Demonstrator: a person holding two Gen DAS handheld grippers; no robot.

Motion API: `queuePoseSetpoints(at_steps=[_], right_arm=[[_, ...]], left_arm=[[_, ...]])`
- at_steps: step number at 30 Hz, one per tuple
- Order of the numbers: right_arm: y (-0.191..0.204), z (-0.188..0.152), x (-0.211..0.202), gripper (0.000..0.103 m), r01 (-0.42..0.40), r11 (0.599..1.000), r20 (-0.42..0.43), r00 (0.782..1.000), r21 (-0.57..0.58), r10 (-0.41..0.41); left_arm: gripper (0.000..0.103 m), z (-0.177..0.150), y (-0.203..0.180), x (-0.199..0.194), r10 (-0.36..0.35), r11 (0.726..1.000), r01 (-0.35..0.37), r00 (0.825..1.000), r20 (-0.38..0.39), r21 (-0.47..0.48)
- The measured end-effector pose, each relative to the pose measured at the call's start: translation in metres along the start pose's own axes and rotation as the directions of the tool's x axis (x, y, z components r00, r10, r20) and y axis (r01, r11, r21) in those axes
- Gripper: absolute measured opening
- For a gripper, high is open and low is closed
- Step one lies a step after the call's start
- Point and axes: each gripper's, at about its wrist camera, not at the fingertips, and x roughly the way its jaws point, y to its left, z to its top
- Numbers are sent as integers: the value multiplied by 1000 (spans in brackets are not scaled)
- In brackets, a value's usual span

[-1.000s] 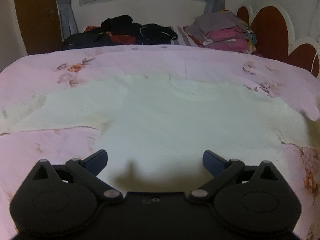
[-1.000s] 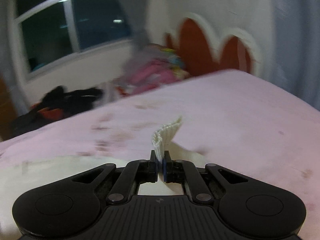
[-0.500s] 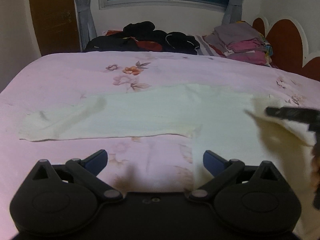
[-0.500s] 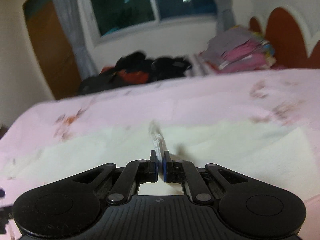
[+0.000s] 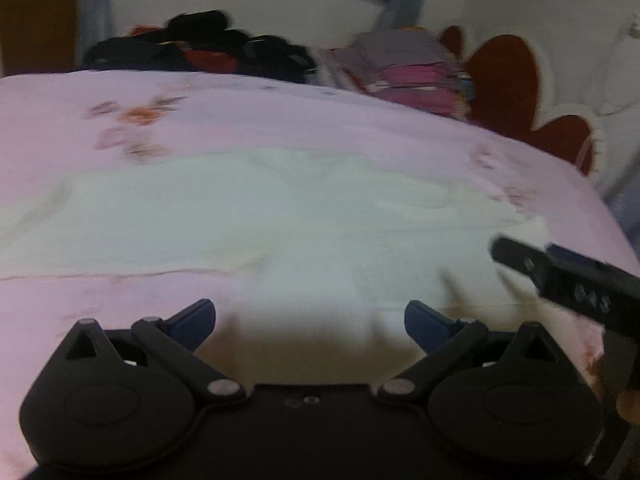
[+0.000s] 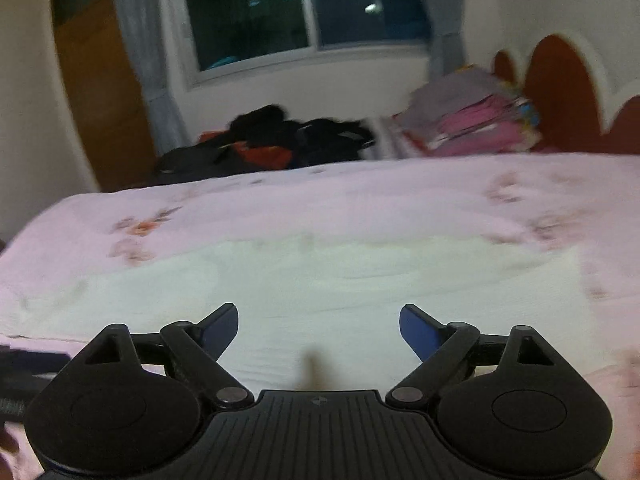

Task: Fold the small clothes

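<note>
Sweater (image 6: 360, 280) flat on bed (image 6: 360, 200): right claw (image 6: 319, 328), pinching its sleeve a moment ago, is opening (empty); left claw (image 5: 310, 320) spread; next fold pending.

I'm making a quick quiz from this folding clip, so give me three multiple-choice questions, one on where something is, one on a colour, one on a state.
1. Where is the folded stack?
A. At the far side of the bed, by the headboard
B. On the floor
C. On the garment

2. What colour is the garment spread on the sheet?
A. Black
B. Cream white
C. Red

3. How do the right gripper's jaws stand?
A. Shut on a sleeve
B. Shut on nothing
C. Apart, nothing between them

Answers: 1 A, the stack sits beside the red headboard. 2 B, the flat garment is pale cream. 3 C, the jaws are opening and only flat cloth lies beyond them.
</note>
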Motion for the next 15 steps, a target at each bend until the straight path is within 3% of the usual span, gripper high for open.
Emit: queuePoseSetpoints(at_steps=[3, 4, 5, 6, 9, 12, 13, 15], right_arm=[[-37, -14, -15, 87, 84, 996, -5, 996, -23, -84], [-47, -18, -18, 87, 106, 994, -12, 994, -23, -106], [-60, -24, -21, 87, 124, 992, -21, 992, -18, -124], [-69, -29, -24, 87, 132, 991, -27, 991, -11, -132], [-94, -43, -28, 87, 163, 987, -41, 986, 6, -163], [-110, -51, -29, 87, 201, 980, -41, 979, -3, -201], [-115, -53, -30, 87, 206, 978, -44, 977, -7, -207], [-123, -56, -24, 87, 210, 978, -61, 976, -7, -210]], left_arm=[[96, 1, -20, 28, -18, 1000, 19, 1000, -20, 20], [85, 1, -25, 36, -36, 999, 36, 999, -22, 21], [57, 2, -29, 43, -50, 998, 51, 998, -25, 23], [49, 2, -32, 50, -71, 997, 72, 997, -37, 23], [45, 1, -35, 71, -82, 996, 80, 993, -83, -26], [42, -3, -39, 77, -72, 997, 71, 996, -59, -30], [38, -3, -41, 79, -70, 997, 69, 996, -51, -29], [14, -3, -42, 81, -79, 996, 78, 996, -34, -44]])
